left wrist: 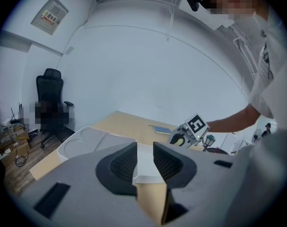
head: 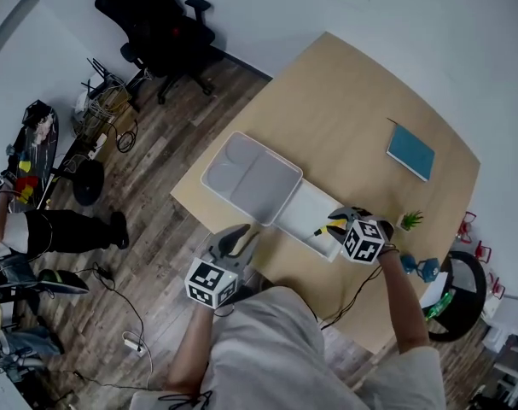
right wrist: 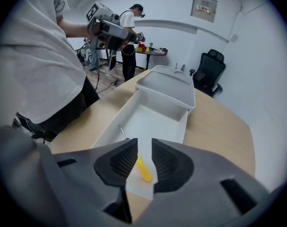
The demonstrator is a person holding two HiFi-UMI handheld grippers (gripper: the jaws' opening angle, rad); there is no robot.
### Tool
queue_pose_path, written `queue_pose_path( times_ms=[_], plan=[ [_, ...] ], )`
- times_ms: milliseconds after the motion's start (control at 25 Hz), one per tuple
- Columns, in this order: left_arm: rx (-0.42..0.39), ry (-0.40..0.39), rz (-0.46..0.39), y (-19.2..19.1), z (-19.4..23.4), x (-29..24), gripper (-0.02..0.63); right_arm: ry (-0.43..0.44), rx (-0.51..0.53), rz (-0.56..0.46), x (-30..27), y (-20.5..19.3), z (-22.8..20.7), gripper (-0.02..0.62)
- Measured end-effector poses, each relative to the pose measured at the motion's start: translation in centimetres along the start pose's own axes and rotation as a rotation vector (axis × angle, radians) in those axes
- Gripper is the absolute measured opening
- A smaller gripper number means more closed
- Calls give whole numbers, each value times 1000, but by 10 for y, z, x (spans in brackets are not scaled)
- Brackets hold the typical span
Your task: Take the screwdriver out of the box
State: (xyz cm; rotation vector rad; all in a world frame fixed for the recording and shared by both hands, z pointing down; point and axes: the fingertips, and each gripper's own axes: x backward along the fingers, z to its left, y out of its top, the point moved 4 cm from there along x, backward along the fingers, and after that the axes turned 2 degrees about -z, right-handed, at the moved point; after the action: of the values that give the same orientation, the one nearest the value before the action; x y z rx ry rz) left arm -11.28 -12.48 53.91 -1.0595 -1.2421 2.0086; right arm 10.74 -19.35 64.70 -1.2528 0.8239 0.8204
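1. Right hand-held gripper (right wrist: 144, 148): jaws apart, clamped on nothing. It is poised over the near end of the box.
2. Screwdriver (right wrist: 143, 169): not yet lifted. The yellow handle lies on the box floor, directly below the gap between the jaws. The thin metal shaft runs ahead and to the left.
3. Box (right wrist: 110, 126): white and open, stretching straight ahead of the gripper.
   - Likely best approach: descend vertically, square the jaws across the thick of the handle, and close firmly.
   - Then lift until the shaft tip clears the wall.
   - Risks: the round handle may roll aside, or a jaw tip may catch the near wall.
4. Lid (right wrist: 167, 86): pale grey, lying at the box's far end.
5. Left hand-held gripper (left wrist: 144, 150): jaws apart and empty, held well off to the left, clear of the box interior.
6. Counter (right wrist: 219, 126): pale wood, carrying the box and lid.
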Motion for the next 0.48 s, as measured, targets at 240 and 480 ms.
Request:
queue_pose_path(
  times_ms=[240,480],
  plan=[
    [6,-25,23,-7,-11,-11,100,94,98,76,-25,-11,10,94],
    [36,-15,36,-17,-16,-14,100,191,212,153,-46,-19,15,92]
  ],
)
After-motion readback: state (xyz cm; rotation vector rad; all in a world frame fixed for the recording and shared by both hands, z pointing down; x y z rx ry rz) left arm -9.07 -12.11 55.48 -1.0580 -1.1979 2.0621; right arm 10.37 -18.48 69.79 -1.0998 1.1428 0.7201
